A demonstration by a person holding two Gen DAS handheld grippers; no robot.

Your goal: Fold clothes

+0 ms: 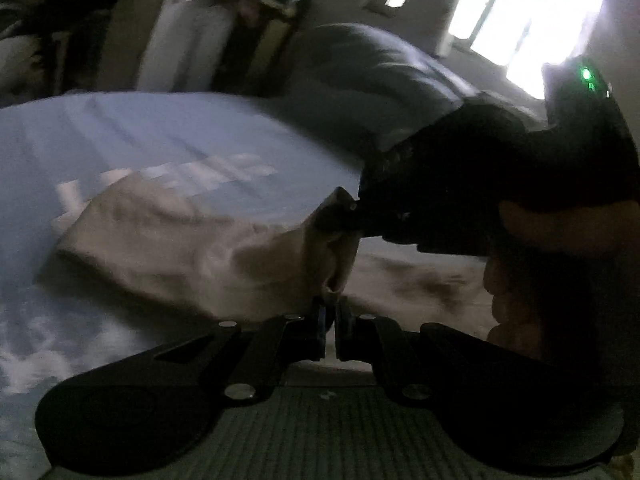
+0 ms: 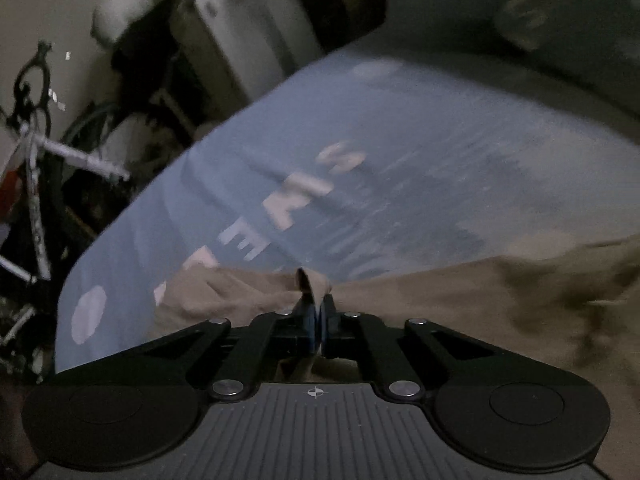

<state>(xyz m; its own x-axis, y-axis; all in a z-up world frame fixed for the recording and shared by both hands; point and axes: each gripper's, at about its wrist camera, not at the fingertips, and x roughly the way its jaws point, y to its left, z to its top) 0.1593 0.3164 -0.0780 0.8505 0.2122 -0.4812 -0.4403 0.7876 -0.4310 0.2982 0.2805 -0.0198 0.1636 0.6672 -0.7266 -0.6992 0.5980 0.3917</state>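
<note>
- A beige garment [image 1: 168, 248] is spread on a blue sheet [image 1: 120, 136], with one edge lifted off it.
- In the left wrist view, the raised edge is seen at centre, while the rest of the cloth trails to the left and lies flat on the sheet.
- The left gripper [image 1: 330, 312] is pressed together on the lower part of that raised edge, with cloth pinched between its blue pads.
- The right gripper [image 1: 340, 208] is seen just above it, closed on the same edge; a hand [image 1: 532, 240] is wrapped round its dark body, on which a green light [image 1: 586, 74] is lit.
- In the right wrist view, the right gripper [image 2: 318, 312] is shown with a fold of the garment [image 2: 460, 304] caught between its pads, the cloth stretching to the right.
- White letters [image 2: 296, 196] are printed on the sheet [image 2: 400, 120] beyond the cloth.
- A grey pillow [image 1: 372, 64] is seen at the far side of the bed.
- A bicycle [image 2: 36, 160] stands at the left, beside the bed.
- A bright window [image 1: 532, 12] is seen at the far right.
</note>
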